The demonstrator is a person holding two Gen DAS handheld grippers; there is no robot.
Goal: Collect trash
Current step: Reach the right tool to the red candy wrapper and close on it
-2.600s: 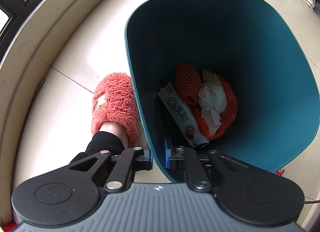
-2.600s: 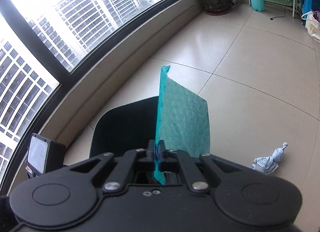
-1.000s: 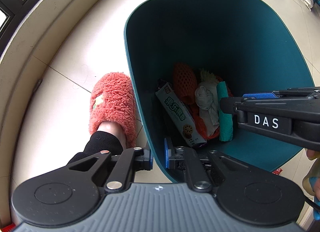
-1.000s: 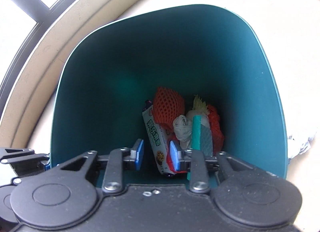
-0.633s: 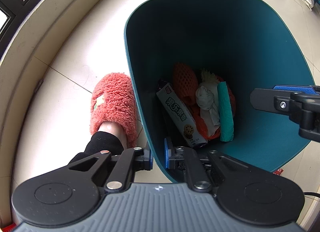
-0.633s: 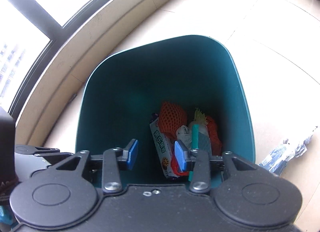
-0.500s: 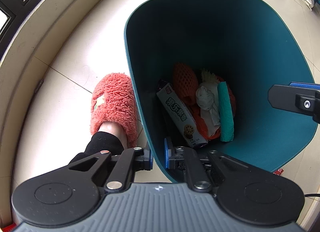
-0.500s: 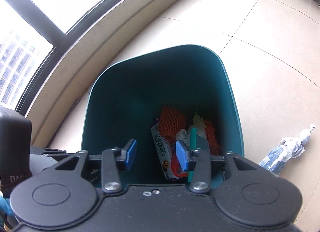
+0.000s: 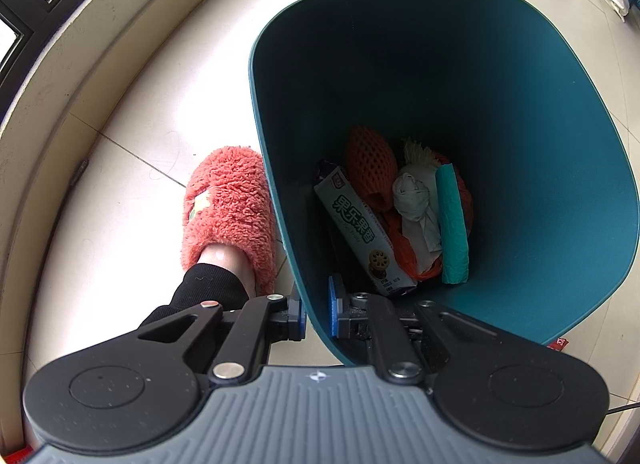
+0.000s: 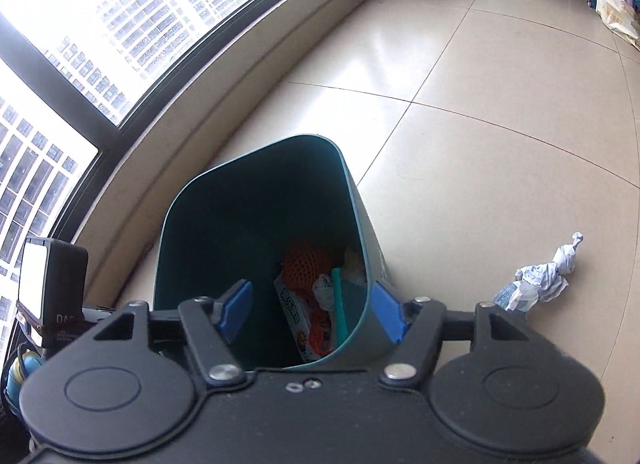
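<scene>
Risk of tipping: teal bin, pinched at its near rim by the closed left hand-held gripper, could tilt if tugged. Right hand-held gripper empty, jaws opening above the bin. Crumpled paper wad on the floor, near the bin.

The left wrist camera is looking steeply down into the bin from close by; the right is looking from higher, sharing its contents.
</scene>
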